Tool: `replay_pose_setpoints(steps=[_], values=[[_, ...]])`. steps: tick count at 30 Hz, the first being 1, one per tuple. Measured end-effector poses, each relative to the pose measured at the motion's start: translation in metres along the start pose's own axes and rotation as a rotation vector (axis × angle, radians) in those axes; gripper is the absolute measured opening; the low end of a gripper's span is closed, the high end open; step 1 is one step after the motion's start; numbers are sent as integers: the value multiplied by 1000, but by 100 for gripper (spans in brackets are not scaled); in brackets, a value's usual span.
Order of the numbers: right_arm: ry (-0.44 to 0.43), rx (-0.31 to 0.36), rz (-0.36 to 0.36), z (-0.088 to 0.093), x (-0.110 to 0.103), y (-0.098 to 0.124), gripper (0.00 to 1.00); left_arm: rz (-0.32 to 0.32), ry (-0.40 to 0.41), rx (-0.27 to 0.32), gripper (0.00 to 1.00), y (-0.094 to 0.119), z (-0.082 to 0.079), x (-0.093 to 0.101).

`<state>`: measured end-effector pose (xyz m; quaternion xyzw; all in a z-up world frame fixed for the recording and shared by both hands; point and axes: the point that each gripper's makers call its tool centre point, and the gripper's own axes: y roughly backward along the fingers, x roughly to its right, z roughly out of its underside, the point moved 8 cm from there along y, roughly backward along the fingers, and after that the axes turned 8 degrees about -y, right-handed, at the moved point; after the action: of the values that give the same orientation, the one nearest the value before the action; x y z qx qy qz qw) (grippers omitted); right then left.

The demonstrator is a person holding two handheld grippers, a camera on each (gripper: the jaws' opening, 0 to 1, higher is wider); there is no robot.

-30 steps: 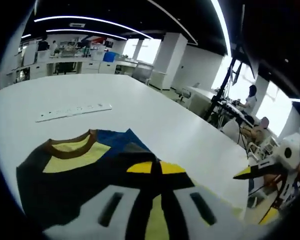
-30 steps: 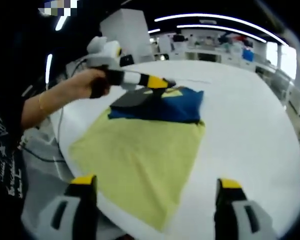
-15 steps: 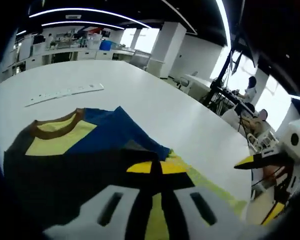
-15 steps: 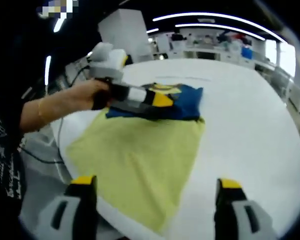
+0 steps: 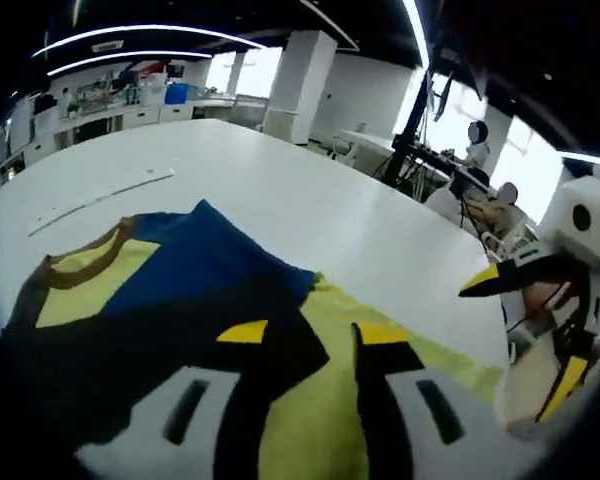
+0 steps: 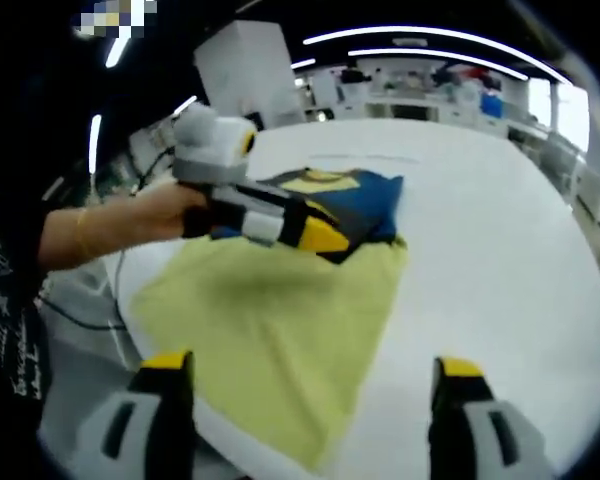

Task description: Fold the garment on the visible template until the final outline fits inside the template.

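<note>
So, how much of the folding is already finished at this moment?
Partly done. The garment is already bunched into a compact shape on the far end of the yellow template. In hand: the left gripper sits low over the garment's near edge, jaws apart, while the right gripper hovers open above the template's near end. Left: whether the outline fits inside the template cannot be judged yet.

We look across a broad white table [image 5: 280,200] toward a big open hall. A square white pillar [image 5: 298,72] rises at twelve o'clock in the left gripper view, bright windows [image 5: 458,102] at two o'clock. Curved light strips [image 6: 430,40] sweep over a dark ceiling. At eleven o'clock stand white counters [image 5: 110,115] crowded with gear too small to tell
</note>
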<state>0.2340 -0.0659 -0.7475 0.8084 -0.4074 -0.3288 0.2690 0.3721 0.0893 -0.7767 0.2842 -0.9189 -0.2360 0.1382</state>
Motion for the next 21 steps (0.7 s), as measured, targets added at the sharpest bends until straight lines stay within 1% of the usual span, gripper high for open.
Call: replay_pose_setpoints(steps=[4, 6, 7, 10, 14, 16, 21], values=[[8, 18, -6, -5, 1, 0, 99, -32, -29, 12, 60, 7, -2, -3], [7, 26, -9, -8, 2, -1, 99, -48, -28, 29, 70, 13, -2, -6], [8, 33, -11, -10, 3, -1, 99, -56, -29, 37, 76, 16, -2, -7], [10, 49, -15, -15, 5, -3, 99, -73, -33, 52, 89, 25, -1, -13], [16, 57, -20, -18, 5, -5, 99, -90, -41, 69, 99, 39, 1, -20], [18, 65, -23, -20, 6, -6, 99, -96, -45, 77, 99, 46, 3, -23], [26, 81, -33, -27, 8, -10, 99, -135, -50, 104, 99, 68, 3, -34]])
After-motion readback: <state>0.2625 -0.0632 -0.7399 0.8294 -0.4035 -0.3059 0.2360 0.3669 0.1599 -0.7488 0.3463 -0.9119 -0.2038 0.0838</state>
